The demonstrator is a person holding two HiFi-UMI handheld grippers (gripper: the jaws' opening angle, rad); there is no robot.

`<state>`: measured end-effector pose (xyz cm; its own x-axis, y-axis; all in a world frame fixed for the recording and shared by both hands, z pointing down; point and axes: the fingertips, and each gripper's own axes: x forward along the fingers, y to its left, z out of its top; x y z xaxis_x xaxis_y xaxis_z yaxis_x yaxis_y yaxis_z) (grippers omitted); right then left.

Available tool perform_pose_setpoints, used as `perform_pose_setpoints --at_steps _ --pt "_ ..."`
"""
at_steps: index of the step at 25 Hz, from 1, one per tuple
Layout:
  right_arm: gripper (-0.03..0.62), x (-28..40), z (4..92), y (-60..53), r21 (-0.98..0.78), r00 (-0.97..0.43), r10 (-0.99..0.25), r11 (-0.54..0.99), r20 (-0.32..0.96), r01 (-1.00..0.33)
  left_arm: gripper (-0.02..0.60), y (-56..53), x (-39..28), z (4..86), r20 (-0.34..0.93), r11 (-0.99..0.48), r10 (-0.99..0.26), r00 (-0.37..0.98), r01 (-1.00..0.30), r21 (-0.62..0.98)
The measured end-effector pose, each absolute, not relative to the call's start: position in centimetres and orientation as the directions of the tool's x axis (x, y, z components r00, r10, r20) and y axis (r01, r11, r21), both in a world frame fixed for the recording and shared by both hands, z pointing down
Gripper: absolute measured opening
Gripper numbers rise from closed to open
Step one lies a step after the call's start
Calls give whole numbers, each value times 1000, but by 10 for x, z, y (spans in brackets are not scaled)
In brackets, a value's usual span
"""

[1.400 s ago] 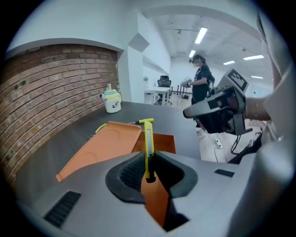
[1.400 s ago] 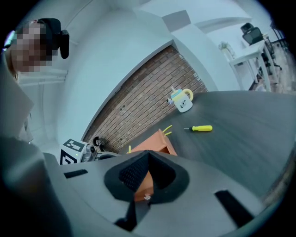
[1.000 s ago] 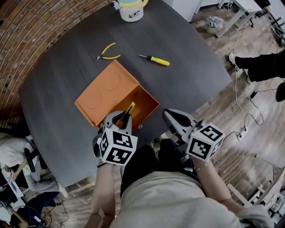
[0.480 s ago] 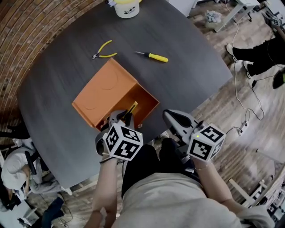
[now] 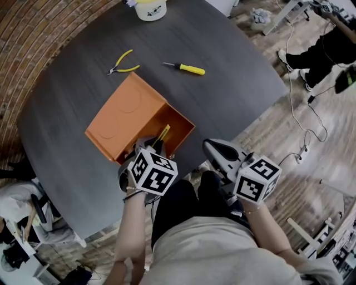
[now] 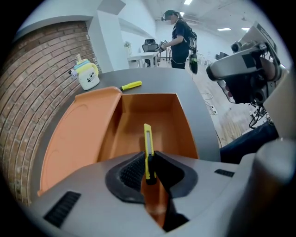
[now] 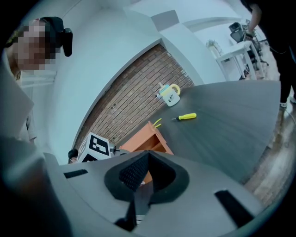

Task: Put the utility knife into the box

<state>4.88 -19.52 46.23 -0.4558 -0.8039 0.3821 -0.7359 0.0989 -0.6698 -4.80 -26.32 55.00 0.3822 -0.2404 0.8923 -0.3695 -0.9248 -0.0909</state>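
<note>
The yellow utility knife (image 6: pixel 147 148) is clamped between the jaws of my left gripper (image 6: pixel 148 169), its tip pointing into the open orange box (image 6: pixel 152 118). From the head view the knife (image 5: pixel 162 134) pokes over the box's near wall, and the left gripper (image 5: pixel 151 147) sits at the near edge of the orange box (image 5: pixel 173 131). The box's lid (image 5: pixel 121 114) lies flat to the left. My right gripper (image 5: pixel 214 149) hangs off the table's near edge, jaws shut on nothing; its own view shows the right gripper (image 7: pixel 142 177) empty.
On the dark round table (image 5: pixel 222 94) lie yellow-handled pliers (image 5: pixel 121 64) and a yellow screwdriver (image 5: pixel 185 68) beyond the box. A white and yellow mug (image 5: pixel 150 8) stands at the far edge. A brick wall curves along the left. A person stands far back (image 6: pixel 179 39).
The left gripper with the knife has stayed at the box's near wall, shifting only slightly. The head view has drifted a little. The right gripper has not moved.
</note>
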Motion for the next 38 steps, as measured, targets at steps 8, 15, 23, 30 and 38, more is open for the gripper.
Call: perform_pose_setpoints --at_steps 8,15,23,30,38 --pt "8 56 461 -191 -666 -448 -807 93 385 -740 76 -261 -44 553 896 -928 -222 384 -366 -73" --pt "8 56 460 -191 -667 -460 -802 106 381 -737 77 -262 -43 556 895 -926 -230 381 -369 -81" --pt "8 57 456 -193 -669 -477 -793 122 379 -733 82 -263 -43 554 891 -923 -227 393 -377 -69" --pt "8 54 445 -199 -667 -497 -794 162 349 -728 115 -261 -40 538 874 -918 -240 422 -391 -63" --pt "8 42 425 -207 -641 -551 -778 261 303 -721 123 -264 -39 502 798 -870 -274 537 -493 34"
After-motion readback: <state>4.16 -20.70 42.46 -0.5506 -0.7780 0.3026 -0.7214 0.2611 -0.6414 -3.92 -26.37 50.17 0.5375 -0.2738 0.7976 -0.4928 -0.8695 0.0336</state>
